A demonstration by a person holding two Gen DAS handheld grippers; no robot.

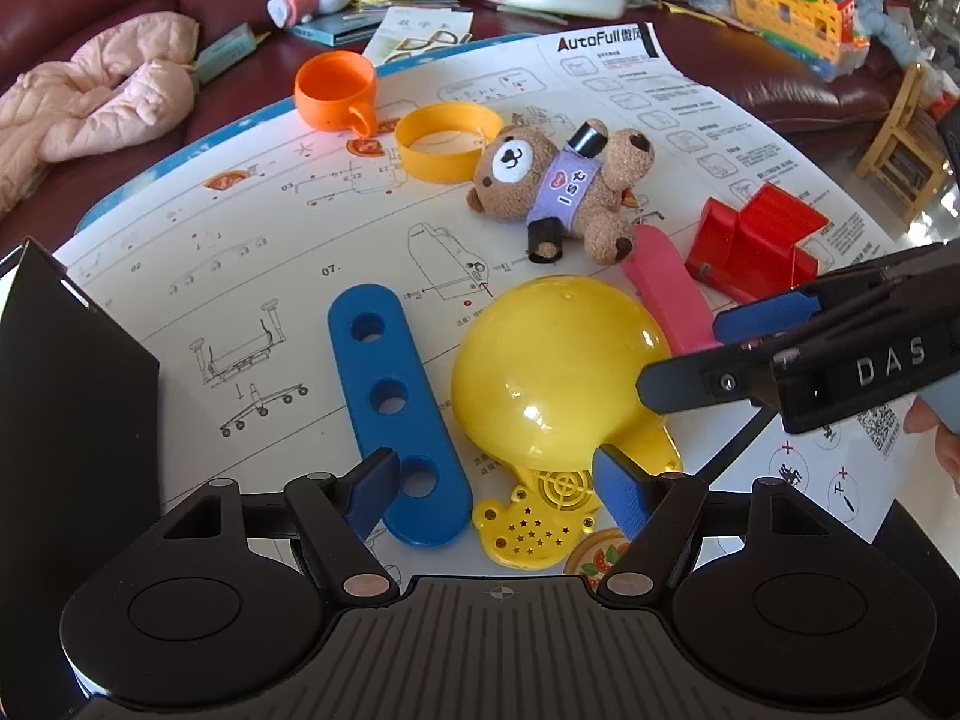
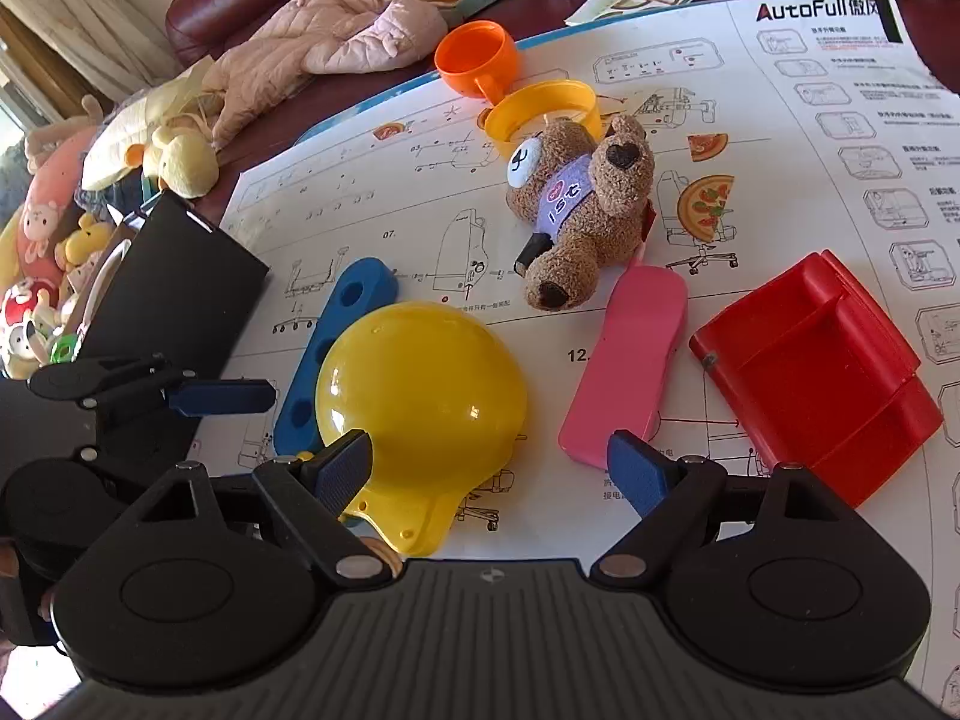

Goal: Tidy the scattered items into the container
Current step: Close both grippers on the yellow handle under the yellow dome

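Left wrist: yellow dome [image 1: 558,372] between open tongs [image 1: 498,489].

On sheet [image 1: 252,252]: bar [image 1: 396,414] lying left of dome [image 1: 558,372]; bear [image 1: 558,192] sitting far of dome; ring [image 1: 447,144] and cup [image 1: 336,93] lying farther left; box [image 1: 72,396] standing near left.
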